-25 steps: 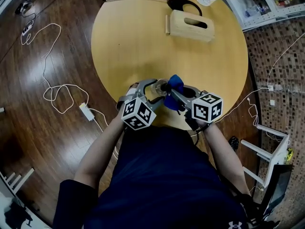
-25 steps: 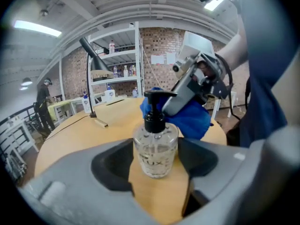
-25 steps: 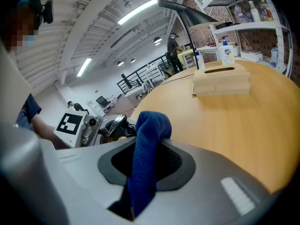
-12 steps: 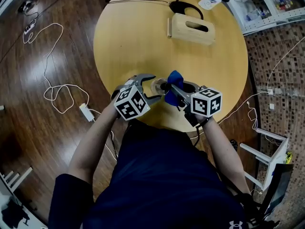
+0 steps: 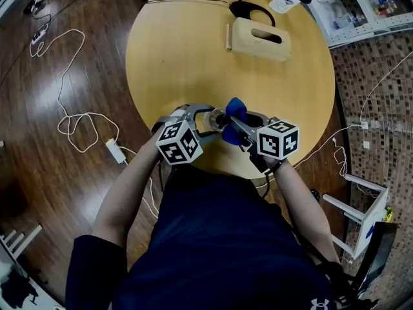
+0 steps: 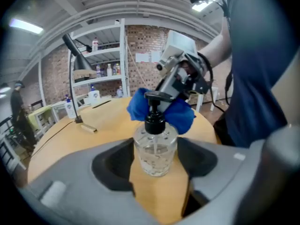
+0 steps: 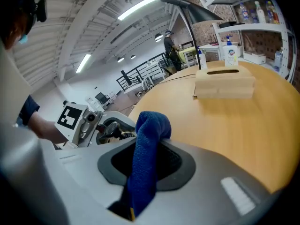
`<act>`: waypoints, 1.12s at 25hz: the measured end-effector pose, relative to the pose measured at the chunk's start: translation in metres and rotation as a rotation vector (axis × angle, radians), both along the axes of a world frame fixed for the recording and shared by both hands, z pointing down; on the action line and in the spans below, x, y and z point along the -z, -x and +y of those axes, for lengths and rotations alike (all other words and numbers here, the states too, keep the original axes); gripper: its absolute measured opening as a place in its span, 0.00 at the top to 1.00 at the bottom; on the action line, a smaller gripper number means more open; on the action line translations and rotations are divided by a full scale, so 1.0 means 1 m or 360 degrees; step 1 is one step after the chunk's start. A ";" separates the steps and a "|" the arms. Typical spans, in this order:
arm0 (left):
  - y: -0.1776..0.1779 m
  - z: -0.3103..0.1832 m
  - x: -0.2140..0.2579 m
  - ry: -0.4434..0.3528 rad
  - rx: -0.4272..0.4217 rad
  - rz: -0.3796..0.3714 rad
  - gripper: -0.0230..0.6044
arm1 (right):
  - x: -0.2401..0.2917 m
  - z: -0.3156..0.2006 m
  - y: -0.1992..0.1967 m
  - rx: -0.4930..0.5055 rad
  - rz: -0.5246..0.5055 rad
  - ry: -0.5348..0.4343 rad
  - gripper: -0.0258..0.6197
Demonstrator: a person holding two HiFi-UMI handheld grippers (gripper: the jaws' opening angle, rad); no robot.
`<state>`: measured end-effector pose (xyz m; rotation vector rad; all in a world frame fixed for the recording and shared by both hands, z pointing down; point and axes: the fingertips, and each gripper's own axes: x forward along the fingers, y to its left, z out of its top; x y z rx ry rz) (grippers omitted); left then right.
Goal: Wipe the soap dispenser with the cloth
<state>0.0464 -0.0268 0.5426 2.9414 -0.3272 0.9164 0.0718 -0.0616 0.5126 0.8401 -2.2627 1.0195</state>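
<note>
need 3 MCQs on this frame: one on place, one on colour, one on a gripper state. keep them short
1. The soap dispenser is:
A) between the jaws of the left gripper
B) on the floor
C) on top of the wooden box

2. The cloth is:
A) white
B) blue
C) green

3. The right gripper is:
A) open and empty
B) shut on the pump
C) shut on the cloth

Key:
1 A: the left gripper view shows the soap dispenser between the two pads, the jaws having just been closing on it.
2 B: the cloth is blue in all three views.
3 C: the right gripper view shows the cloth pinched between the pads.
</note>
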 end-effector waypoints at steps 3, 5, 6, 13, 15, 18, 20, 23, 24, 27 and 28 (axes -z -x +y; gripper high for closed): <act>0.002 -0.004 0.001 0.0041 -0.0146 -0.0047 0.49 | 0.002 -0.016 0.007 0.0027 0.0013 -0.0028 0.82; 0.005 -0.009 0.003 0.0060 -0.0104 -0.0079 0.49 | 0.004 -0.017 0.006 0.0002 -0.0004 -0.0032 0.82; 0.007 -0.011 0.004 0.0072 -0.0035 -0.0079 0.46 | 0.004 -0.015 0.005 -0.0027 -0.0021 -0.0028 0.82; 0.004 0.004 0.000 0.0105 0.0389 0.0003 0.46 | 0.005 0.018 0.001 -0.0169 -0.0144 0.0048 0.82; -0.001 0.006 -0.003 0.0049 0.0309 -0.0026 0.47 | 0.005 0.022 0.000 -0.0155 -0.0126 0.0052 0.82; 0.002 0.005 -0.004 0.0025 0.0113 -0.0048 0.50 | 0.004 0.011 0.000 -0.0082 -0.0062 0.0028 0.82; 0.004 0.005 -0.005 0.0020 -0.0031 -0.0071 0.50 | 0.004 -0.003 0.005 -0.0028 -0.0014 0.0002 0.82; 0.006 0.003 -0.004 0.0041 -0.0157 -0.0117 0.50 | 0.005 -0.015 0.013 0.0036 0.0015 -0.0014 0.82; 0.007 0.002 -0.004 0.0054 -0.0147 -0.0129 0.50 | 0.005 -0.016 0.014 0.0033 0.0012 -0.0017 0.82; 0.012 -0.001 -0.001 0.0089 0.0052 -0.0114 0.45 | 0.007 -0.012 0.010 -0.0054 -0.0036 -0.0010 0.82; 0.013 -0.001 0.002 0.0091 0.0139 -0.0090 0.45 | 0.008 -0.009 0.008 -0.0088 -0.0055 -0.0005 0.82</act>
